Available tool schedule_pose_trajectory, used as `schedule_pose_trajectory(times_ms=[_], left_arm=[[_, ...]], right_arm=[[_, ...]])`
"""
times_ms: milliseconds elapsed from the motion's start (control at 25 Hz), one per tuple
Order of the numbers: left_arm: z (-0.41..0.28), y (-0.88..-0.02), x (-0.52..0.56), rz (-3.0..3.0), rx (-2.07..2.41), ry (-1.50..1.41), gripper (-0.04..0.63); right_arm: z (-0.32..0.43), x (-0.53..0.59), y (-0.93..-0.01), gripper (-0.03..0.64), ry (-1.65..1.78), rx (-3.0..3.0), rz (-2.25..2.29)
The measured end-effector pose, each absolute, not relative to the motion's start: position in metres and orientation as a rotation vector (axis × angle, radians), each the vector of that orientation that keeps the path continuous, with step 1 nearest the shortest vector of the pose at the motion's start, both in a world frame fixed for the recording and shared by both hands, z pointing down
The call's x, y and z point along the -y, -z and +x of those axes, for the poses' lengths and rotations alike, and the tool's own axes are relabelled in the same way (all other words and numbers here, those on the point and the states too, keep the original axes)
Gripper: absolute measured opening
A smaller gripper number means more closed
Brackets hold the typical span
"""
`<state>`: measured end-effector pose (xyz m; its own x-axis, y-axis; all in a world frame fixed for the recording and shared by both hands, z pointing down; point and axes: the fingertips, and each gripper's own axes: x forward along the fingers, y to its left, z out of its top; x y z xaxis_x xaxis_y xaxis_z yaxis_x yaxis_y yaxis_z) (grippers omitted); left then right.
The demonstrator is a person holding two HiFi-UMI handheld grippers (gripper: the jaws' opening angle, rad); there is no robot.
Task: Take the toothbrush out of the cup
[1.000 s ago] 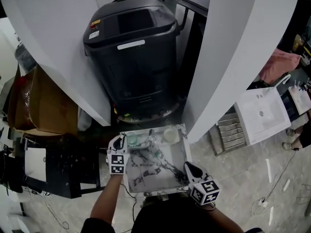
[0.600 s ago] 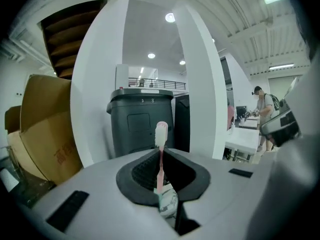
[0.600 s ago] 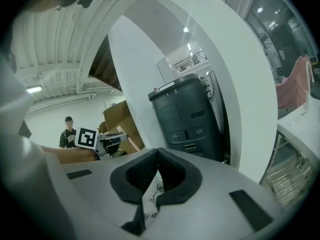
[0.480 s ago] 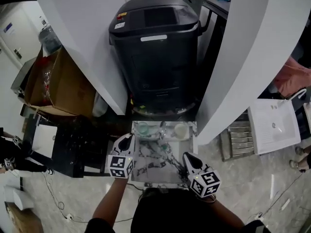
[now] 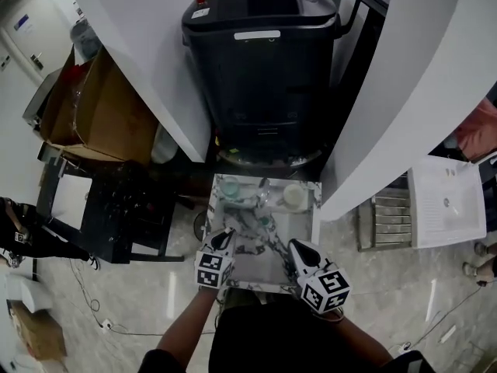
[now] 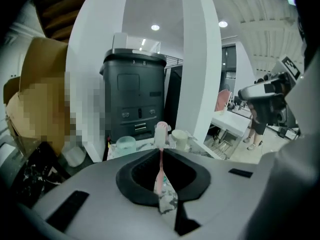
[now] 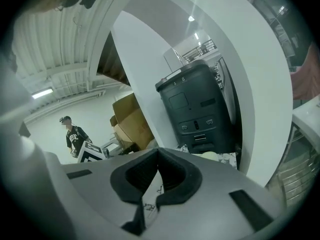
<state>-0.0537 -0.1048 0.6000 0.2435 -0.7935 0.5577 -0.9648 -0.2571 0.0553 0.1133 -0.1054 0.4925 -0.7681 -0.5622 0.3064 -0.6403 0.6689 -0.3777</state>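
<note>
A small marble-topped table (image 5: 299, 228) carries three cups along its far edge: a green cup (image 5: 229, 186), a clear cup (image 5: 262, 195) and a cream cup (image 5: 293, 196). In the left gripper view a pink toothbrush (image 6: 160, 164) runs from the clear cup (image 6: 161, 132) down toward my jaws, in line with the slot between them; I cannot tell whether it touches them. My left gripper (image 5: 227, 236) (image 6: 169, 210) is shut over the table's near left part. My right gripper (image 5: 295, 249) (image 7: 150, 204) is shut and empty at the near right edge.
A tall black machine (image 5: 264, 61) stands just behind the table between two white pillars (image 5: 404, 92). A cardboard box (image 5: 85, 107) and a black cart (image 5: 116, 216) are on the left, a metal rack (image 5: 380, 224) on the right. A person (image 7: 74, 136) stands far left.
My left gripper has moved right, from the table's left edge to over its near part. The right gripper has barely shifted. The head camera has swung.
</note>
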Motion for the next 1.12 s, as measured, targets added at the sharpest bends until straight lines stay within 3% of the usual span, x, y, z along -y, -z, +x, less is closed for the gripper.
schedule_pose_trajectory(times_ms=[600,1120], left_arm=[[-0.056,-0.825,0.069,1.752,1.291,-0.693,0.044],[-0.063,-0.911,0.079,1.602,1.190,-0.749,0.044]], right_arm=[[0.147,0.117,-0.561,0.012,-0.902,2.508,1.135],[0.162,0.094,-0.603,0.014,-0.943,2.371,1.165]])
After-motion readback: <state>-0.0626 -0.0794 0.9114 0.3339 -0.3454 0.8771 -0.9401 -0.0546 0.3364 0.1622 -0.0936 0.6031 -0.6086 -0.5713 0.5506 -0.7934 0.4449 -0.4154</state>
